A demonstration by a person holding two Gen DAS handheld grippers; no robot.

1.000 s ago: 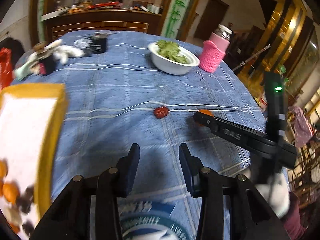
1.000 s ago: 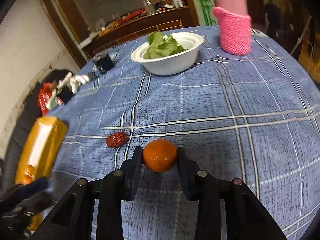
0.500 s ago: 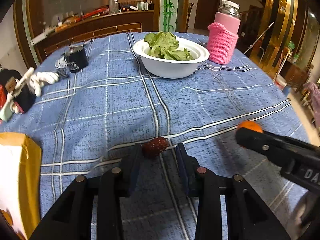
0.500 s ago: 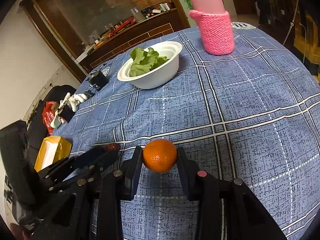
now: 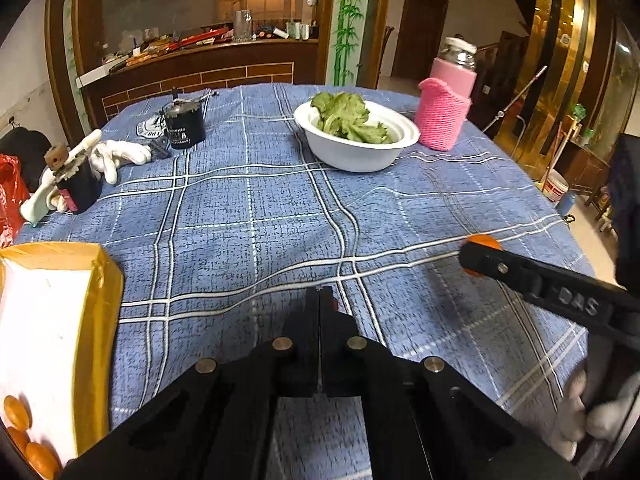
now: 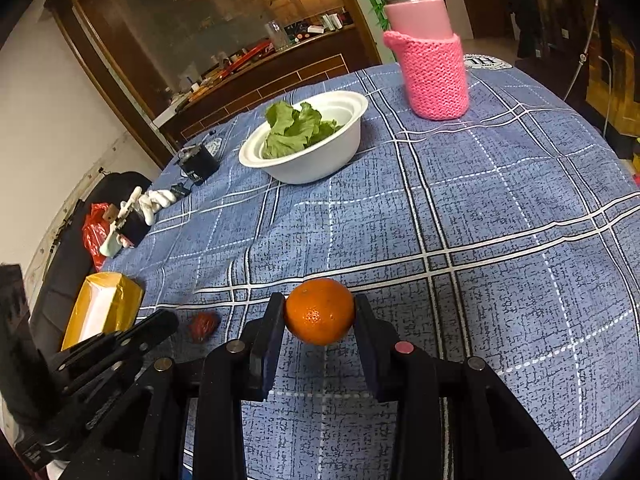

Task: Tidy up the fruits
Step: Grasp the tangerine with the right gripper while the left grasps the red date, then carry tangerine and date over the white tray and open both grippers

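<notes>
1. The orange [image 6: 319,311] is clamped between the right gripper [image 6: 318,320] pads, above the table's [image 6: 500,208] near edge
2. The left gripper [image 5: 319,300] is fully closed; the date [image 6: 203,325] lies just beside its tips
3. The yellow box [image 5: 60,320] sits at the table's left edge

left tool [image 5: 320,300] shut, right tool [image 6: 319,312] clamped
</notes>
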